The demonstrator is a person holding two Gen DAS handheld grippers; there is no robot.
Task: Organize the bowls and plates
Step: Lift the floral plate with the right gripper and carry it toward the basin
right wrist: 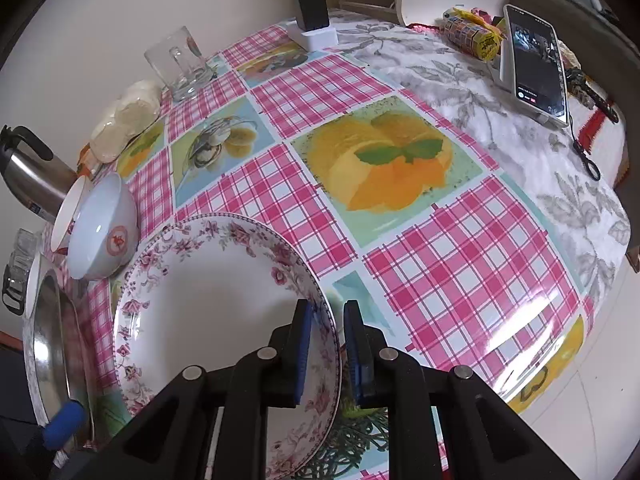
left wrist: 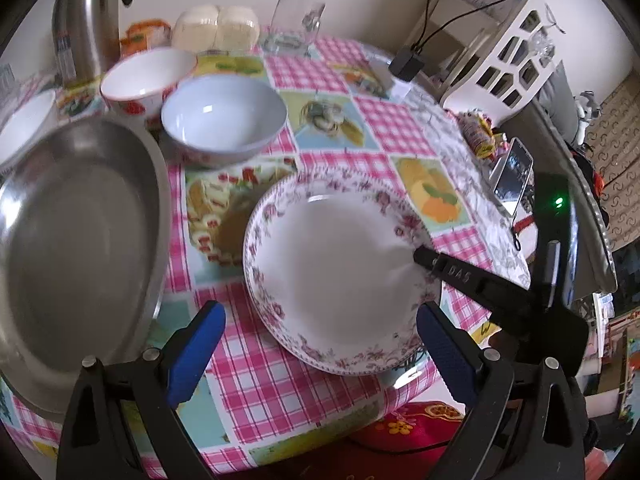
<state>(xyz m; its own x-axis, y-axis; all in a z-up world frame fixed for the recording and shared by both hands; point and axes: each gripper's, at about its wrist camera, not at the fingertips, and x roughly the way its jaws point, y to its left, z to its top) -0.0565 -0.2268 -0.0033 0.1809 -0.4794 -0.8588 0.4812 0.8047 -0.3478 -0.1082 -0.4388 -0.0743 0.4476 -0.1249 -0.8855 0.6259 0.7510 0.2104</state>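
Flowered china plate (right wrist: 208,320) hangs just above the checked tablecloth (right wrist: 460,280), its rim pinched by the right gripper (right wrist: 326,356), while the left gripper (left wrist: 320,344) waits spread wide and empty; stacking it on the steel plate (left wrist: 76,240) probably comes next.

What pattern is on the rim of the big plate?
Pink flowers on white, around the plate rim; clearest in the right wrist view.
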